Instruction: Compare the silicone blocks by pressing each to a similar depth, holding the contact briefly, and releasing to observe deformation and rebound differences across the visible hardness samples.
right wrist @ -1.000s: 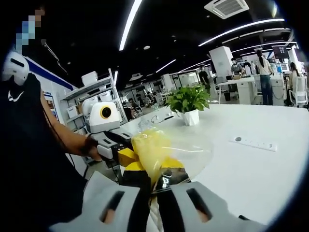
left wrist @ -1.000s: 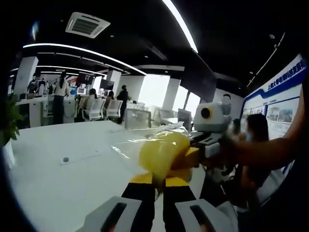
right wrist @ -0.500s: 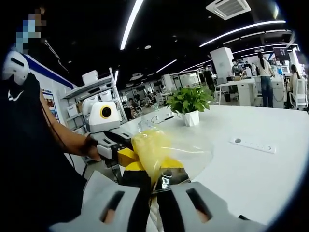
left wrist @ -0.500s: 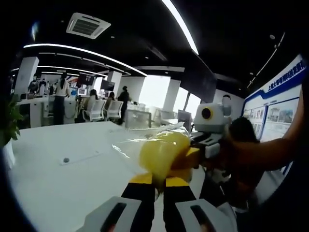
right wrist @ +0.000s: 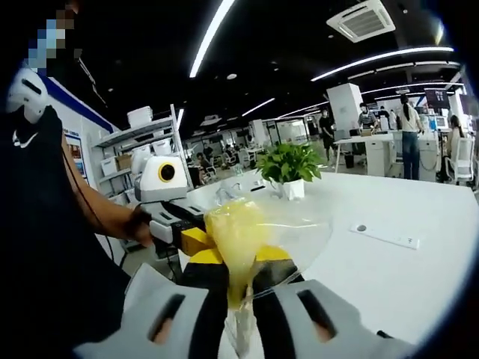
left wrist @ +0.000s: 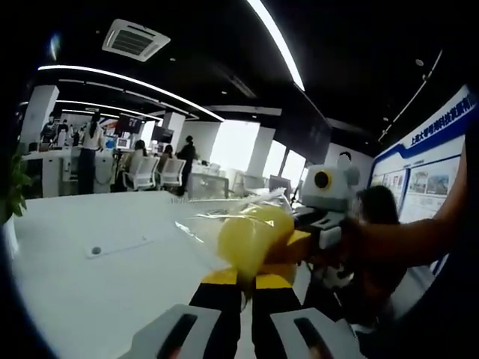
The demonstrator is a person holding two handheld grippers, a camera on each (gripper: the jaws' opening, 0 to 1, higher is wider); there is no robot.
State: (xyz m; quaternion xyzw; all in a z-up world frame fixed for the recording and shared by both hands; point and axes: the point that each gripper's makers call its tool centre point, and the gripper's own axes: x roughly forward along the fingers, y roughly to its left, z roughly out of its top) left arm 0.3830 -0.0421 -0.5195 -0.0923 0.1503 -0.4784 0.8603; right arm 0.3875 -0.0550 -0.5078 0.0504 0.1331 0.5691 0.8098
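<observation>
Above the white table [left wrist: 90, 292], in the left gripper view, the left gripper [left wrist: 241, 280] rises from six o'clock with its yellow-tipped jaws clenched on a clear plastic bag [left wrist: 213, 228]. Inside the bag sits a soft yellow silicone block [left wrist: 251, 235], bulging just above the jaw tips at the centre of the view. From three o'clock the right gripper [left wrist: 299, 243] reaches in, its yellow tips touching the far side of the same bag, with a person's forearm [left wrist: 404, 239] behind it. A small round socket and a flat strip [left wrist: 120, 247] lie on the table toward nine o'clock. Office chairs [left wrist: 161, 170] and standing people show far back near ten o'clock, and a blue wall poster [left wrist: 434, 168] hangs at two o'clock

In the right gripper view, the right gripper [right wrist: 239, 273] comes up from six o'clock, jaws pinched tight on the bag's gathered neck. The yellow silicone block hangs at the centre, lifted clear of the table. The left gripper enters from nine o'clock, its yellow tips against the bag. A potted plant [right wrist: 288, 168] stands on the table near one o'clock; a power strip [right wrist: 385, 233] lies toward three o'clock. Shelving [right wrist: 142, 146] stands at ten o'clock
</observation>
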